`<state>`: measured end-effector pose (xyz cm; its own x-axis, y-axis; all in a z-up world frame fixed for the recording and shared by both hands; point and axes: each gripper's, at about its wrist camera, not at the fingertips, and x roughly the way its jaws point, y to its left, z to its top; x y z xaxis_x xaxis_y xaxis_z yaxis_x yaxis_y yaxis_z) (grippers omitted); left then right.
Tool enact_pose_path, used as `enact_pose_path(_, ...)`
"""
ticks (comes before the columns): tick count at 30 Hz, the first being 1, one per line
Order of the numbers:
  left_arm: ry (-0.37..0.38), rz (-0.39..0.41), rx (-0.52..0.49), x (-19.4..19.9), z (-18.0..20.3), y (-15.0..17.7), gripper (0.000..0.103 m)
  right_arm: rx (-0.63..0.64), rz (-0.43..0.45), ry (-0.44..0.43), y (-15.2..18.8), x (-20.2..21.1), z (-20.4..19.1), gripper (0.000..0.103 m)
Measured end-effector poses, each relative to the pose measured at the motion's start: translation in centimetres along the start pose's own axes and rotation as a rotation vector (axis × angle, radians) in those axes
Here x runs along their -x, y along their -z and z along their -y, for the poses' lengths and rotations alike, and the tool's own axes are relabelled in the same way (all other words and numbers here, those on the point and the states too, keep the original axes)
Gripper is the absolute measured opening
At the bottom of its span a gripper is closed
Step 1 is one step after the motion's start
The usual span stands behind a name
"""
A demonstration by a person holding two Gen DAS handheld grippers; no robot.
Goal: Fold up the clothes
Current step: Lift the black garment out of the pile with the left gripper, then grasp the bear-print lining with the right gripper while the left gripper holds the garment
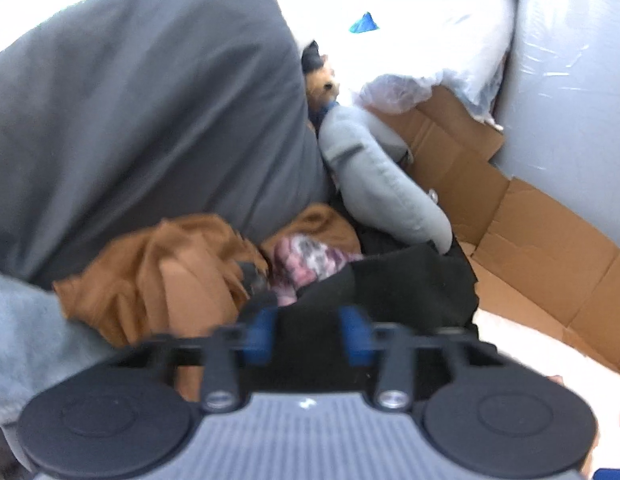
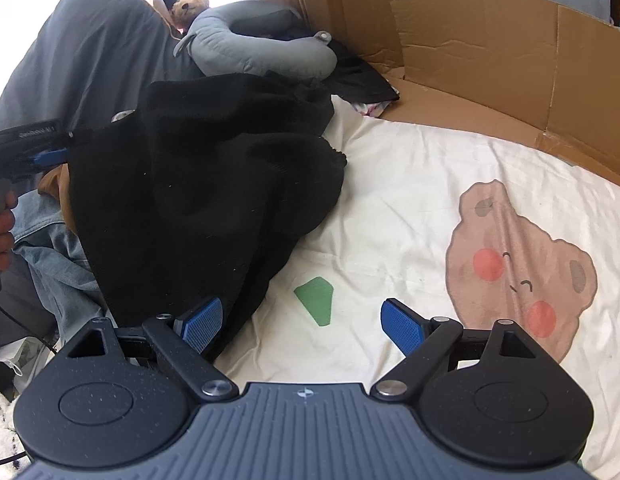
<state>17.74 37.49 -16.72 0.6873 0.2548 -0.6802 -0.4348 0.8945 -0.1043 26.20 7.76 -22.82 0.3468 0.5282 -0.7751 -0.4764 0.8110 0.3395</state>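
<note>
We see a cream bedsheet (image 2: pixel 409 200) with a bear print (image 2: pixel 521 264) at three o'clock, flattened cardboard (image 2: pixel 469 60) toward one o'clock, a big grey pillow (image 1: pixel 150 120) at ten, and bright daylight washing out twelve o'clock

Grey neck pillow (image 2: pixel 266 46), teddy bear (image 2: pixel 188 3), flattened cardboard (image 2: pixel 469 48), bear-print sheet (image 2: pixel 409 184), grey pillow (image 1: pixel 150 112)

Premises: a home bedroom. Evidence: a bed sheet (image 2: pixel 409 184) printed with a cartoon bear, a large grey pillow (image 1: pixel 150 120), a teddy bear (image 2: pixel 188 3), a grey neck pillow (image 2: pixel 262 46), loose clothing heaped on the bed, flattened cardboard (image 2: pixel 469 52) along its edge.
</note>
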Motion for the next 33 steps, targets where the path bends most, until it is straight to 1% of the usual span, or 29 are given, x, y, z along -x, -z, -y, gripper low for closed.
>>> enact_pose_path(1, 0.010, -0.016, 0.021, -0.1, -0.1, 0.2, 0.007, 0.002, 0.001, 0.002, -0.1, 0.1, 0.0, 0.090)
enact_pose_path(2, 0.019, -0.016, 0.033, 0.0, -0.1, 0.4, 0.007, 0.003, 0.003, 0.002, -0.1, 0.3, 0.1, 0.090)
enact_pose_path(5, 0.052, -0.028, 0.033, 0.8, 0.2, 1.3, 0.006, 0.005, 0.012, 0.003, -0.4, 0.9, 0.1, 0.090)
enact_pose_path(8, 0.107, -0.061, 0.037, 1.9, 0.9, 2.7, 0.004, 0.004, 0.022, 0.003, -0.7, 1.5, 0.1, 0.090)
enact_pose_path(17, 0.238, -0.170, 0.025, 4.3, 3.9, 7.3, 0.004, -0.007, 0.046, -0.003, -0.9, 3.1, -0.3, 0.090)
enact_pose_path(20, 0.281, -0.208, 0.022, 5.1, 4.8, 8.8, 0.004, -0.015, 0.044, -0.017, -0.7, 3.2, -0.6, 0.090)
enact_pose_path(25, 0.333, -0.285, 0.029, 4.8, 6.0, 11.5, 0.004, -0.038, 0.025, -0.068, -0.1, 2.5, -1.2, 0.089)
enact_pose_path(26, 0.340, -0.303, 0.038, 4.7, 6.1, 12.2, 0.004, -0.045, 0.018, -0.082, -0.1, 2.2, -1.3, 0.084)
enact_pose_path(29, 0.355, -0.352, 0.057, 4.5, 6.3, 13.9, 0.004, -0.087, -0.010, -0.132, 0.4, 0.8, -1.4, 0.075)
enact_pose_path(30, 0.357, -0.363, 0.057, 4.5, 6.4, 14.4, 0.004, -0.105, -0.017, -0.141, 0.5, 0.2, -1.4, 0.073)
enact_pose_path(32, 0.364, -0.384, 0.054, 4.6, 6.5, 15.4, 0.004, -0.137, -0.027, -0.152, 0.8, -0.7, -1.4, 0.065)
enact_pose_path(33, 0.367, -0.393, 0.051, 4.6, 6.6, 15.8, 0.004, -0.152, -0.030, -0.155, 1.0, -1.1, -1.5, 0.064)
